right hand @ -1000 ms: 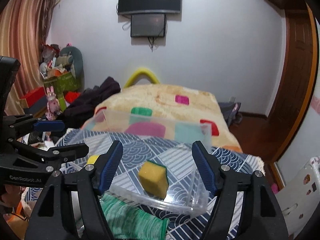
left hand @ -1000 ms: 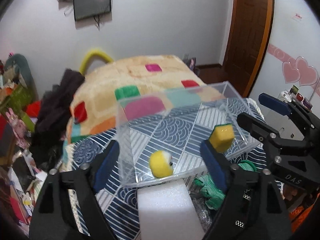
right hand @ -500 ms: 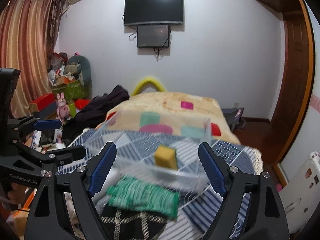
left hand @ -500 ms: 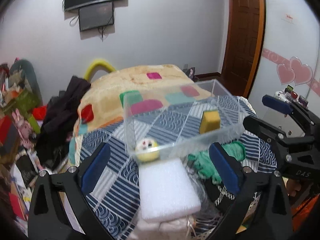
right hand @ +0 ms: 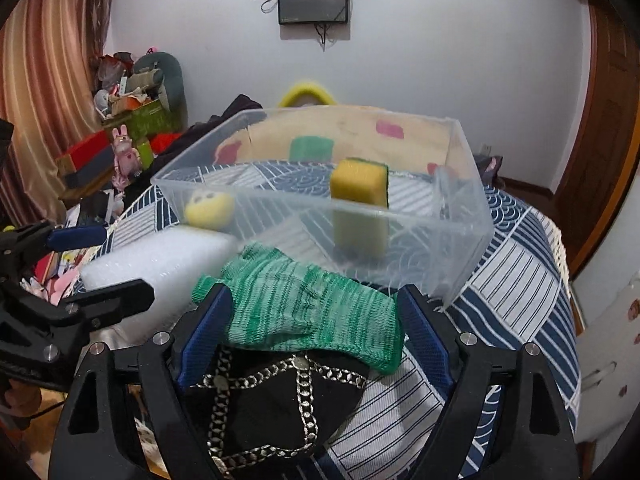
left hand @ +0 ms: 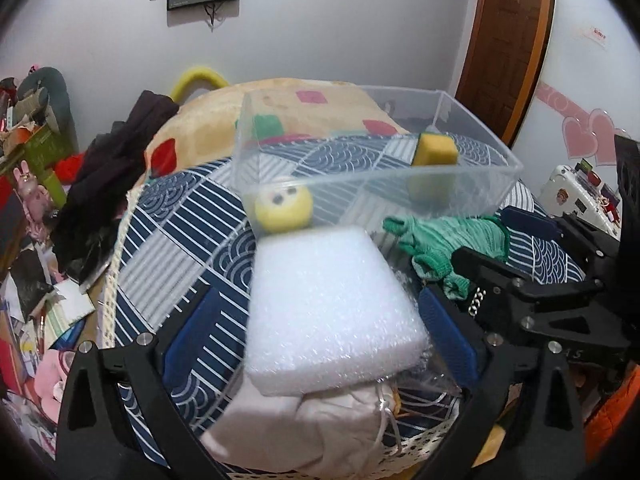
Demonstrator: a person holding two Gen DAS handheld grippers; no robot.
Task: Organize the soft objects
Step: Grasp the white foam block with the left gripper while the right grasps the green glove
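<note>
Straddling foam block [left hand: 328,312], left gripper [left hand: 320,336] — seemingly untouched

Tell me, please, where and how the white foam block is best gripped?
Grip the white foam block across its two long side faces, coming from the near end. It lies flat between the open left gripper's fingers, and those sides are straight and bare.

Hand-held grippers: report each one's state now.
Left hand-held gripper: open, straddling the white foam block.
Right hand-held gripper: open, straddling the green glove.
</note>
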